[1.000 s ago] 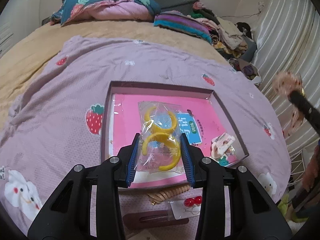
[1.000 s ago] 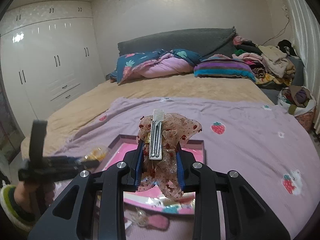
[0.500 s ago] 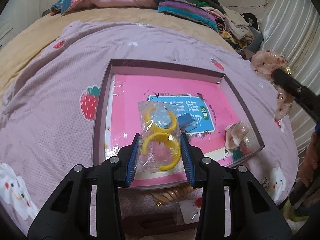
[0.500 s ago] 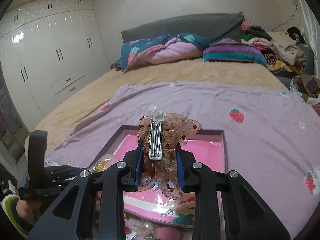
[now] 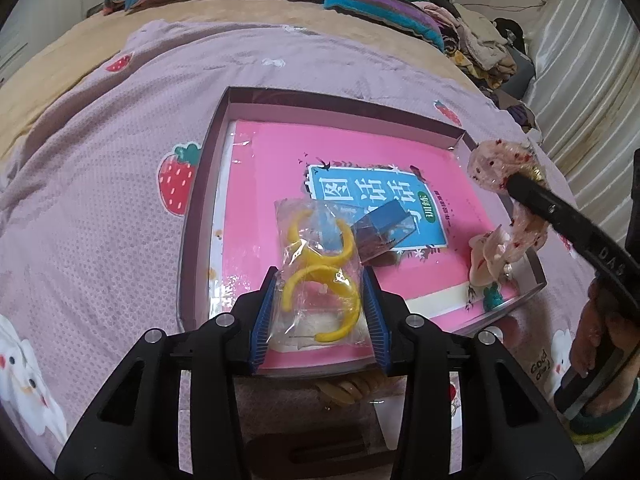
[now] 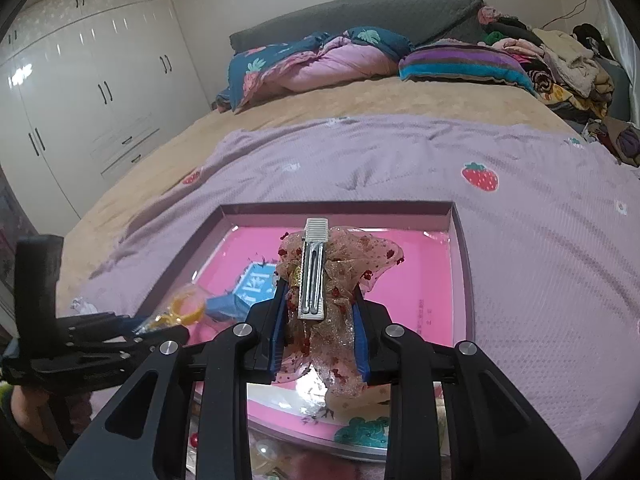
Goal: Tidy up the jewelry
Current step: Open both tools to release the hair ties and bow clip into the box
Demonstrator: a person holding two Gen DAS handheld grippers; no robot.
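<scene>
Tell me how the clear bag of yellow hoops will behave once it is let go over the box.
The bag of yellow hoops looks thin and crinkly, so probably floppy and slippery. The hoops look light, rigid plastic; it should land flat, unlikely to roll.

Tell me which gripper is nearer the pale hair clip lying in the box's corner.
Right. The right gripper, holding the lace bow clip, hangs just above the pale hair clip; the left gripper, gripping the bagged yellow hoops, is farther off.
</scene>
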